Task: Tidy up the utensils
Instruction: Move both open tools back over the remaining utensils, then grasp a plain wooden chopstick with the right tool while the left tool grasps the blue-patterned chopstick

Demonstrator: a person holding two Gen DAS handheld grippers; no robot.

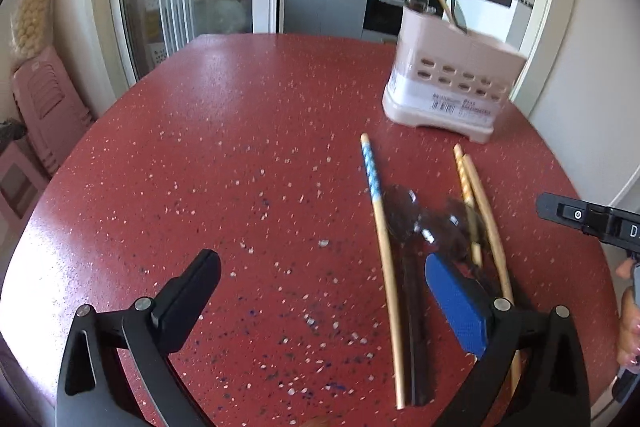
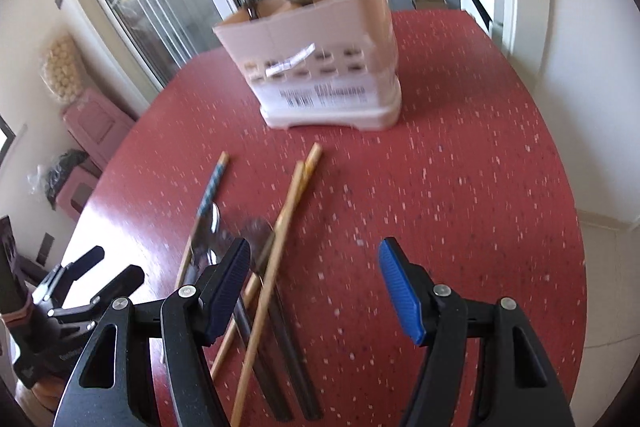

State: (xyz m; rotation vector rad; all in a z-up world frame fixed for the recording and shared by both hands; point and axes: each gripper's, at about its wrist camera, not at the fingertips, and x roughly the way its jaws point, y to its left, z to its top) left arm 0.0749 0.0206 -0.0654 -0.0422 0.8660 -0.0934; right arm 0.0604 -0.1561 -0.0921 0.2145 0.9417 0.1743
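Both grippers hang empty above a red speckled tabletop point(image 1: 240, 155) midway through the utensil sort. The left gripper point(image 1: 320, 291) has its jaws spread wide with nothing between them, and the right gripper point(image 2: 316, 279) is likewise spread wide and holds nothing.

Ahead of both and well apart from them stands the pale pink plastic utensil caddy with slotted sides point(image 2: 328, 67), already holding some wooden chopsticks and dark spoons upright.

The loose cluster still to be filed lies just beneath the left gripper's right finger and the right gripper's left finger: a wooden chopstick with a blue-and-white patterned end point(image 1: 380, 239), two plain and yellow-striped wooden chopsticks point(image 1: 476, 203), and two dark metal spoons point(image 1: 412, 227).

All lie flat, roughly side by side, long axes running away from the grippers toward the caddy. The chopsticks' patterned ends point at the caddy; the spoons' bowls lie at the far end, handles nearest the grippers.

The step in hand appears to be choosing the next piece. The next move likely calls for dropping onto a single shaft, closing across its width, then tipping it upright for the caddy. Motion blur hides whether the pieces touch.
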